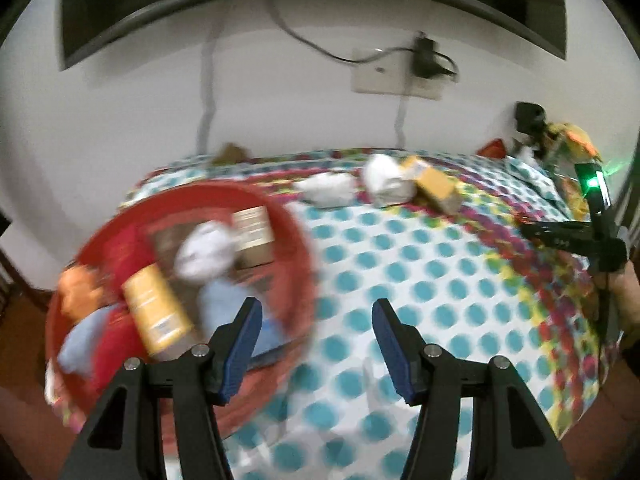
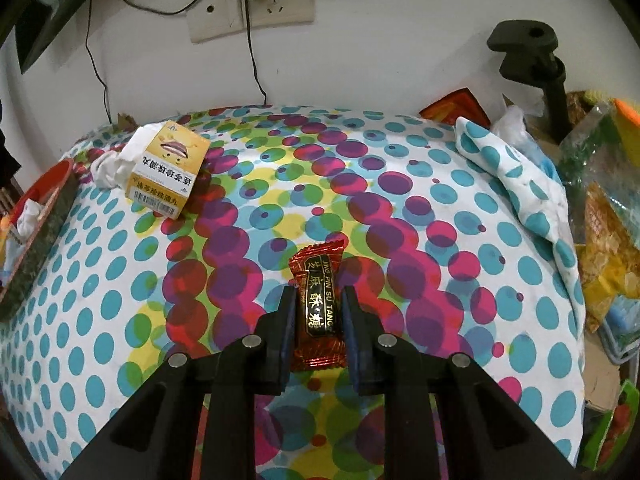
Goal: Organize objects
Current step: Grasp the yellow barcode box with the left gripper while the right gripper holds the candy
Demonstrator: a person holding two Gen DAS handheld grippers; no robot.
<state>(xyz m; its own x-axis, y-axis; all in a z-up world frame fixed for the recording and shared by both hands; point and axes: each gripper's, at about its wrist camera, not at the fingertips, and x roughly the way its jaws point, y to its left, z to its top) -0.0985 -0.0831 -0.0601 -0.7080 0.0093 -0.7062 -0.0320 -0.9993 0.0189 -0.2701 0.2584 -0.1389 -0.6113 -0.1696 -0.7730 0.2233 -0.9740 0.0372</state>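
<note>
While gripped, red candy wrapper (image 2: 319, 312), gold lettering

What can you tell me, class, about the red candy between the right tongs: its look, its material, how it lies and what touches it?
The red candy is a small sweet in a shiny, crinkled red foil wrapper with crimped ends. A black band with gold edging runs along it, bearing Chinese characters and the letters "PIN SU TANG". It lies lengthwise between the fingers of the right tongs, which are shut on its sides. One end points away, over the spotted cloth. Whether it rests on the cloth or is lifted cannot be told.
</note>
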